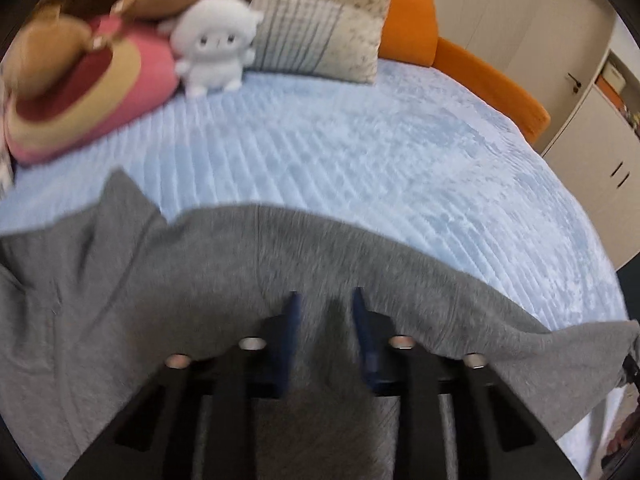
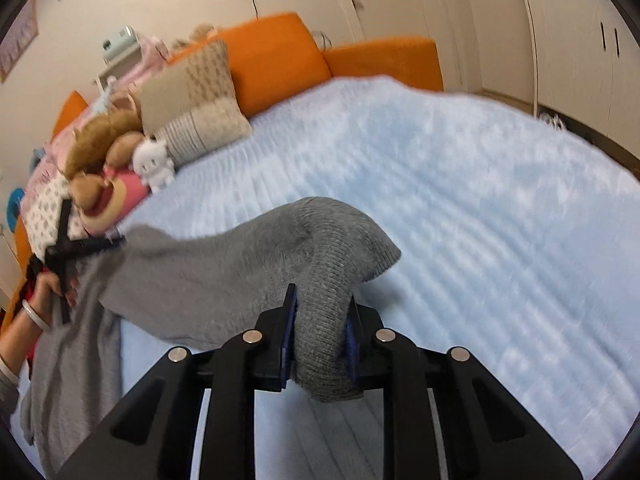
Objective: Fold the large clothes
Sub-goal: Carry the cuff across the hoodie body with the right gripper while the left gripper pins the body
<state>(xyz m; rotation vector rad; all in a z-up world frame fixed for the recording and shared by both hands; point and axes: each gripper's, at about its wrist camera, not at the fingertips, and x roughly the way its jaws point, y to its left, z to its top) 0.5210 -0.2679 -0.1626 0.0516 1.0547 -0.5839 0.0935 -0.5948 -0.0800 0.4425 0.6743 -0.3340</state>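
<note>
A large grey knit garment [image 1: 200,272] hangs stretched over the light blue bed [image 1: 360,152]. My left gripper [image 1: 325,300] has its blue pads a short way apart with grey cloth bunched between them. My right gripper [image 2: 320,300] is shut on a ribbed edge of the grey garment [image 2: 328,248], which bulges up between the pads and trails left. In the right wrist view the left gripper [image 2: 100,244] and the hand holding it show at the far left, gripping the other end of the garment. Both ends are lifted above the bed [image 2: 480,200].
Plush toys [image 1: 216,44], a pink cushion [image 1: 100,92] and patterned pillows [image 1: 320,36] lie at the head of the bed. An orange bed frame [image 2: 280,56] runs behind it. White cupboards [image 2: 580,32] stand on the right.
</note>
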